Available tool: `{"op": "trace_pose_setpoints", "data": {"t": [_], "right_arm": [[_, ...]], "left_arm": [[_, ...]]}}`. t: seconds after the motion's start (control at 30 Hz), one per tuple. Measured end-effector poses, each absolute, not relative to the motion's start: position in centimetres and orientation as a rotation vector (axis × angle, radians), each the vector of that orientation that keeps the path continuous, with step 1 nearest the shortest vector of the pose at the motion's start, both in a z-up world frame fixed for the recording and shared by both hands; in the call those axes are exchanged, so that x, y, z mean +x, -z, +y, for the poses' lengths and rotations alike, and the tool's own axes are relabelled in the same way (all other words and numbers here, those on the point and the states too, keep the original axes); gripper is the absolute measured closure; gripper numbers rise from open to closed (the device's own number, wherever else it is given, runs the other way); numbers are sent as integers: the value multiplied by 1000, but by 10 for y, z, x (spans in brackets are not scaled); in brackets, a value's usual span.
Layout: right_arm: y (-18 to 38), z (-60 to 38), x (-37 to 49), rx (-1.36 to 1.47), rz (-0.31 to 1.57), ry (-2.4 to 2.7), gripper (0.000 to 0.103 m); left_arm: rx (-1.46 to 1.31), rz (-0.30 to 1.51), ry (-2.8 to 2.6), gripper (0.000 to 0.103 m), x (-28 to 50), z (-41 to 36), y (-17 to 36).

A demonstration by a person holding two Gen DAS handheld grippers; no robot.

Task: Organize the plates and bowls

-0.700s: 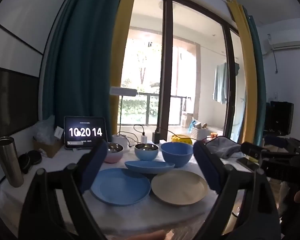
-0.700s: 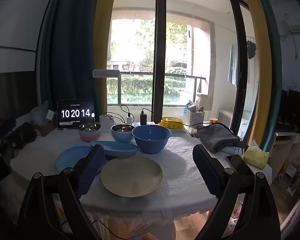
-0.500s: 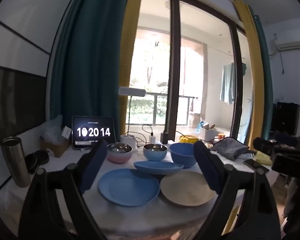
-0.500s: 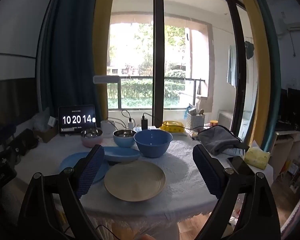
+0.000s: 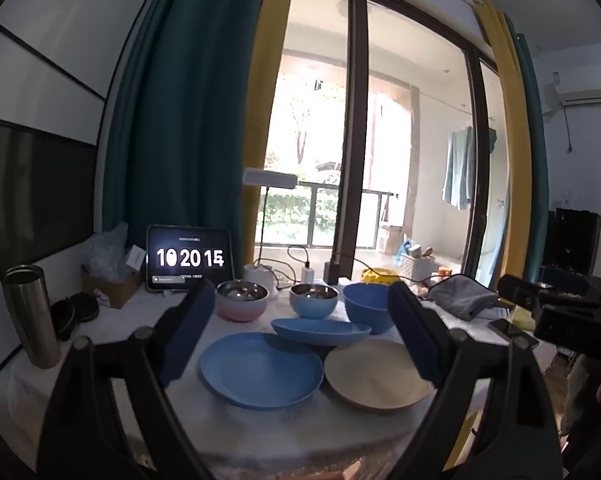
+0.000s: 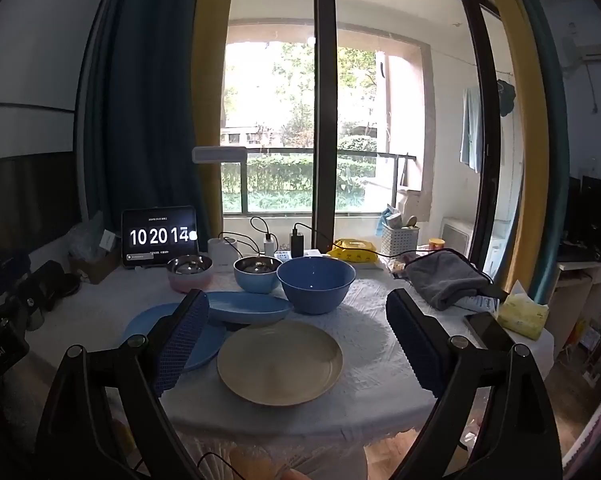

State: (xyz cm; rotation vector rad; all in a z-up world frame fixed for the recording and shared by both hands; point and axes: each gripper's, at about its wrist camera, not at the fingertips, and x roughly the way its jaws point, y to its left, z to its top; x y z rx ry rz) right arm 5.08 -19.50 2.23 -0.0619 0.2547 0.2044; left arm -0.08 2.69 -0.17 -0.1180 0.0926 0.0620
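On the white-clothed table lie a blue plate (image 5: 260, 368) and a beige plate (image 5: 376, 374) side by side near the front. Behind them rests a shallow blue oval dish (image 5: 320, 330), then a row of a pink bowl (image 5: 241, 300), a small blue bowl (image 5: 313, 300) and a large blue bowl (image 5: 366, 306). My left gripper (image 5: 300, 332) hovers open in front of the table, nothing between its fingers. My right gripper (image 6: 296, 340) is open too, held before the beige plate (image 6: 279, 362), with the large blue bowl (image 6: 315, 285) beyond.
A tablet clock (image 5: 188, 258) stands at the back left, with a steel tumbler (image 5: 30, 320) at the left edge. A grey towel (image 6: 444, 278), a phone (image 6: 486, 330) and a yellow packet (image 6: 526, 312) lie on the right. Chargers and cables (image 6: 278, 242) sit behind the bowls.
Both views have shifted slightly: the dishes sit a little further right in the left wrist view, and the beige plate a little further right in the right wrist view. Nothing on the table moved.
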Motion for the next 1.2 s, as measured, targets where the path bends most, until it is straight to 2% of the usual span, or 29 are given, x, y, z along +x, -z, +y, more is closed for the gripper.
{"op": "trace_pose_setpoints", "data": {"t": [1.2], "right_arm": [[-16, -198, 54, -47, 273, -186, 10]], "left_arm": [[-113, 106, -73, 14, -3, 25, 5]]}}
